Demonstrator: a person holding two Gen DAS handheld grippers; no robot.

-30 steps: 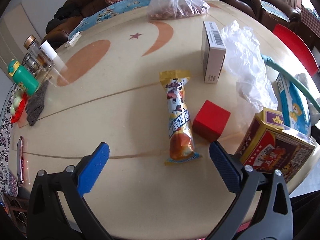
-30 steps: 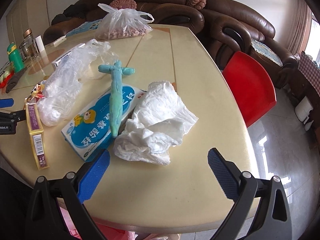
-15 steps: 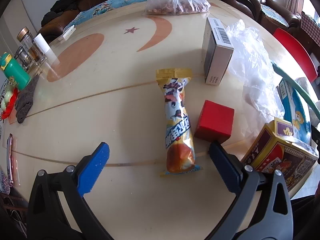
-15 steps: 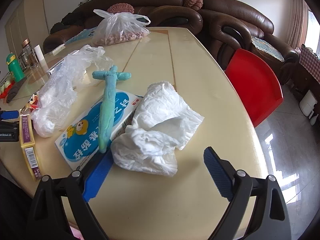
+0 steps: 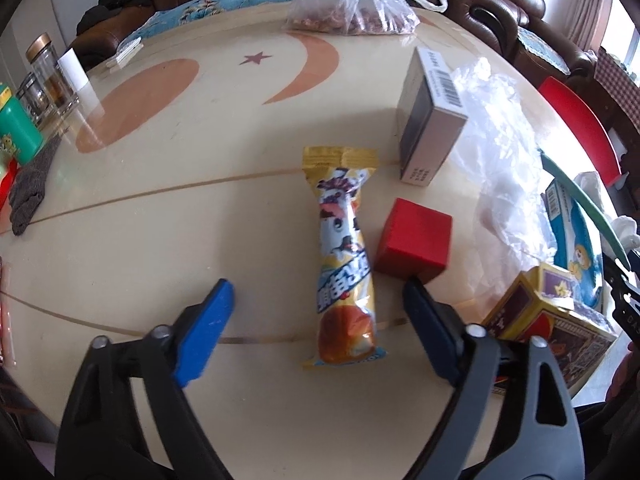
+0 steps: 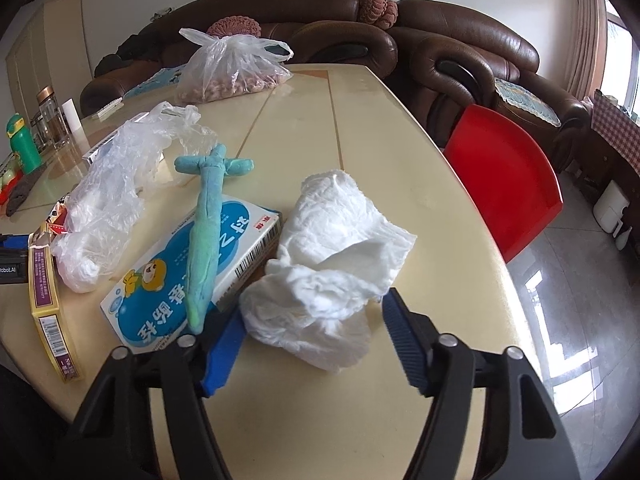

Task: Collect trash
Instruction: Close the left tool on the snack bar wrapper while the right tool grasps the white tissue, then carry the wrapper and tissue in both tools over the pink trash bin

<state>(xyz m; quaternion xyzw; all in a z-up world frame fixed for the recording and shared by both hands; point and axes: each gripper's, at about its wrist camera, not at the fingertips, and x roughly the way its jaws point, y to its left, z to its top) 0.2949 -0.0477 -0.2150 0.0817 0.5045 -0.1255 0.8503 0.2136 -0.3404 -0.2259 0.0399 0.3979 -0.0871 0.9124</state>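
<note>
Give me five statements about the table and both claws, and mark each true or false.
1. The left claw is open, with the snack wrapper lying between its fingers. True.
2. The red cube sits on top of the grey box. False: it rests on the table, apart from the box.
3. The right claw is shut on the crumpled tissue. False: it is open, its fingers on either side of the tissue's near edge.
4. The teal plush toy lies across the blue and white box. True.
5. The tied plastic bag stands at the near table edge. False: it is at the far end.
</note>
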